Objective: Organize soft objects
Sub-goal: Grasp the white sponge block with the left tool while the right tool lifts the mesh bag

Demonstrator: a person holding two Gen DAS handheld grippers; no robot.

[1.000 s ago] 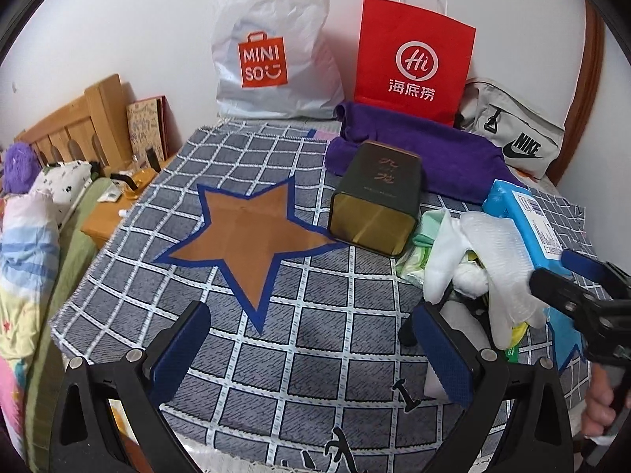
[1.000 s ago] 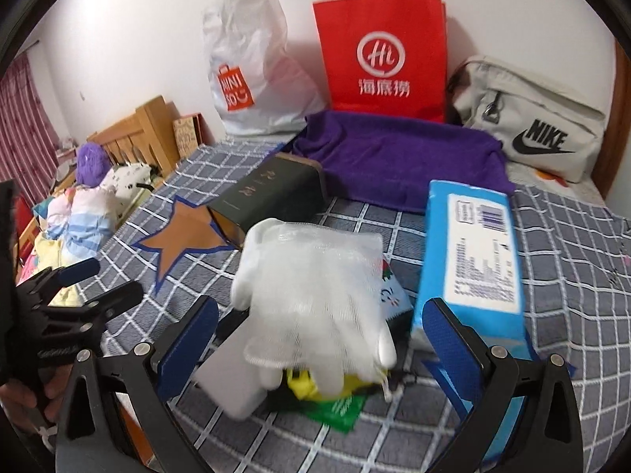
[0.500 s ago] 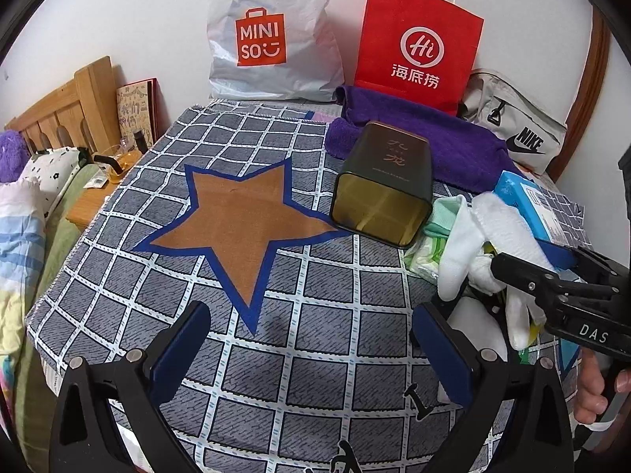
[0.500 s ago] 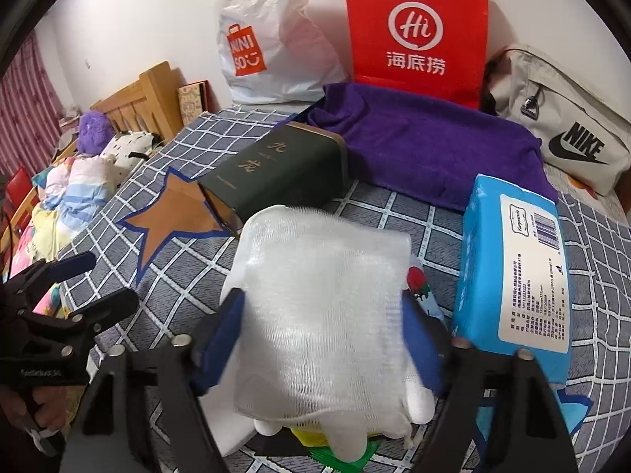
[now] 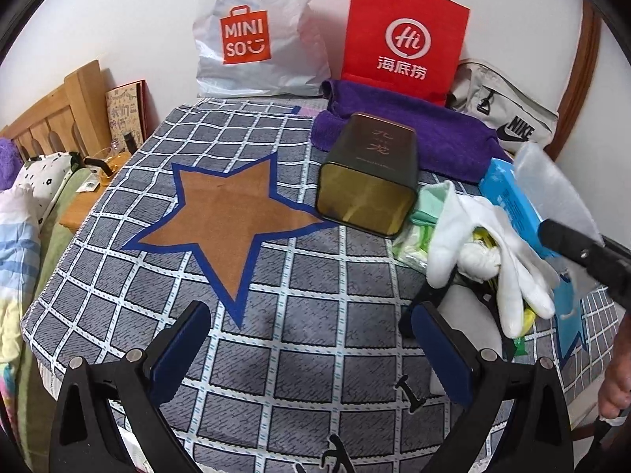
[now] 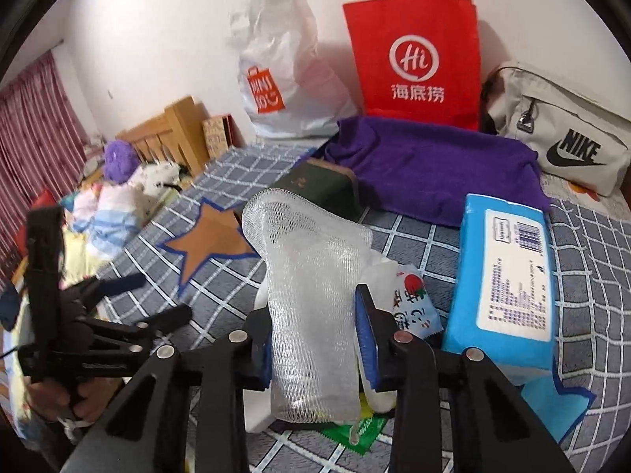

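Grey checked blanket (image 5: 299, 339) with an orange star fills most of the left wrist view; at the back wall, top centre, a white Miniso bag (image 5: 256, 39) and red paper bag (image 5: 406, 35), with a beige Nike pouch (image 6: 560, 130) at upper right. Purple towel (image 6: 434, 165) lies folded below the red bag, dark green tin (image 5: 370, 173) on its side just in front of it, blue wipes pack (image 6: 508, 283) at right of the right wrist view. White gloves (image 5: 485, 244) heaped on small packets right of centre in the left view. Right gripper (image 6: 315, 339) at bottom centre, jaws narrow, clamped on white mesh foam sleeve (image 6: 311, 299), which sticks up above the pile. Left gripper (image 5: 311, 351) at bottom, jaws wide, holding nothing, above bare blanket
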